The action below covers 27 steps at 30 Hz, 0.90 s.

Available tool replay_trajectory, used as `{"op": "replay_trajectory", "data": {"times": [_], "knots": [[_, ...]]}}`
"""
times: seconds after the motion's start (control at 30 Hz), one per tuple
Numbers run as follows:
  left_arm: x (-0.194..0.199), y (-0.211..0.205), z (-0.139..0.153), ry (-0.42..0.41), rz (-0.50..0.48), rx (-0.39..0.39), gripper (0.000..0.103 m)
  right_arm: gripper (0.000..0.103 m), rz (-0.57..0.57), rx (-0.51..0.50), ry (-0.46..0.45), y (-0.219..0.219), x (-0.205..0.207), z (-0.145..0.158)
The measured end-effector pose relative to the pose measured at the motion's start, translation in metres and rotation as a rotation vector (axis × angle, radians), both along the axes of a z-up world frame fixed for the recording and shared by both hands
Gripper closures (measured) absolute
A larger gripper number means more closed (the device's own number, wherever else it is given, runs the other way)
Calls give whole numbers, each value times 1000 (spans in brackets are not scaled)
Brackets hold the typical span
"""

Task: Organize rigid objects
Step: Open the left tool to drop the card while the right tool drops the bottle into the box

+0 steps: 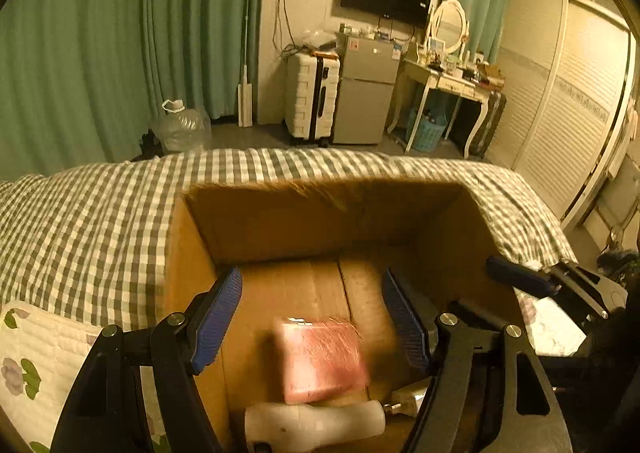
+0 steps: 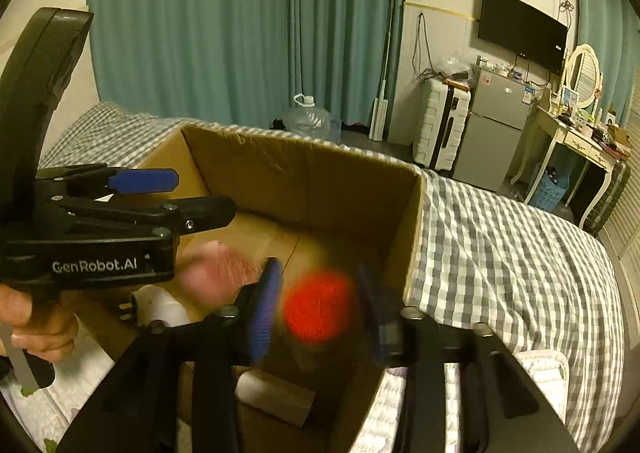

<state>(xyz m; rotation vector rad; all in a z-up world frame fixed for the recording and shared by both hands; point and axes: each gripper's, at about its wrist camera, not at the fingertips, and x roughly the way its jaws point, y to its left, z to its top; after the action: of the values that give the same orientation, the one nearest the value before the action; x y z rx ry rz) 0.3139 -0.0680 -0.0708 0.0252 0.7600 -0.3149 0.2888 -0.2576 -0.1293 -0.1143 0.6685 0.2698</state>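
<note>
Right tool (image 2: 318, 309): jaws apart over the open carton, a blurred red object (image 2: 320, 307) between the pads (image 2: 264, 313); no pad visibly presses on it, so it reads as released or dropping (blur prevents certainty)
Left tool (image 1: 312, 317): jaws spread wide, nothing clamped, poised above the carton interior; a hand (image 2: 36, 317) grips its handle in the right wrist view
Pink block (image 1: 322, 359): on the carton floor, below and between the left tool's pads, slightly blurred
White cylinder (image 1: 316, 423): lying on its side at the near end of the carton, touching or just beside the pink block
Cardboard box (image 1: 320, 213): open top, standing on the bed (image 1: 92, 221) with its checked cover
Task standing: judged well advanced, several items already inside
Risk one: the red object may bounce or roll on landing, since the bed gives a soft, uneven footing
Risk two: either tool could catch the carton wall on leaving and tip or shift it
Risk three: the tools work close together and could collide
</note>
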Motion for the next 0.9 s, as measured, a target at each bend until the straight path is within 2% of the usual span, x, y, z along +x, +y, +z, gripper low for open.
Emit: {"op": "replay_trajectory", "data": {"times": [0.37, 0.53, 0.8, 0.9], "knots": [[-24, 18, 55, -84, 41, -24, 28, 39, -52, 31, -90, -13, -21, 49], [-45, 24, 85, -131, 61, -23, 28, 18, -76, 23, -162, -10, -42, 80], [-90, 25, 127, -218, 74, 13, 28, 0, -121, -2, -262, -17, -90, 125], [-105, 26, 139, -247, 79, 13, 28, 0, -149, -22, -280, -20, -105, 137]]}}
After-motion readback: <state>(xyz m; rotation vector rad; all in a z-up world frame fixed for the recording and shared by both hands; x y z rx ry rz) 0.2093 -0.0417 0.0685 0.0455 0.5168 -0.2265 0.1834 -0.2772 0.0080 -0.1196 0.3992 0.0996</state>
